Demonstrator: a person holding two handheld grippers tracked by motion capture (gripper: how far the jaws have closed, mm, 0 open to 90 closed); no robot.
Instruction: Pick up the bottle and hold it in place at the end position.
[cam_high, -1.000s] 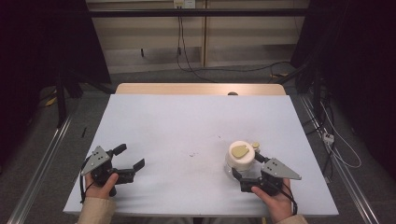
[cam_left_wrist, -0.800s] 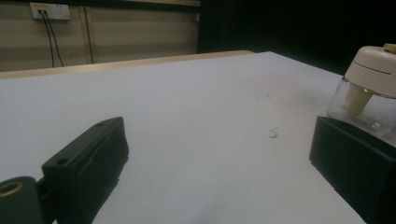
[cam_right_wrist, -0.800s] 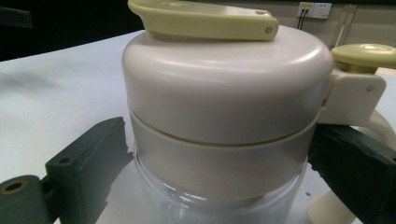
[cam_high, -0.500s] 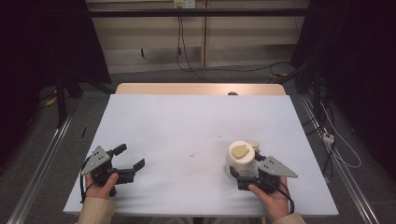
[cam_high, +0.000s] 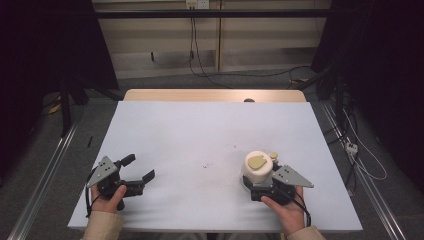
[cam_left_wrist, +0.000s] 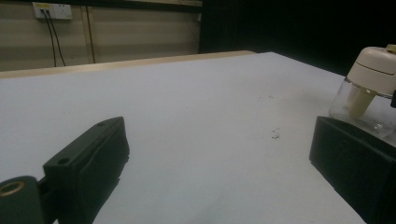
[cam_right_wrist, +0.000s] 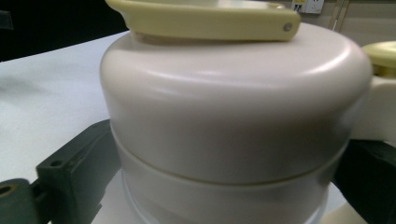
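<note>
A jar (cam_high: 257, 167) with a clear body and a cream lid with a yellow flip tab stands at the near right of the table. My right gripper (cam_high: 254, 184) is open, with the jar (cam_right_wrist: 233, 107) between its two black jaws; whether the jaws touch it I cannot tell. My left gripper (cam_high: 141, 167) rests open at the near left with nothing between its jaws. In the left gripper view the jar (cam_left_wrist: 373, 88) stands past the right jaw, far from the left gripper (cam_left_wrist: 219, 154).
The pale blue-white table top (cam_high: 200, 130) has a few small dark specks (cam_high: 206, 165) near its middle. A wooden strip (cam_high: 215, 95) runs along the far edge. Cables and dark stands lie on the floor beyond and to the right.
My right gripper has slid a little forward and left, bringing its jaws further around the jar. The left gripper and the jar have stayed put.
</note>
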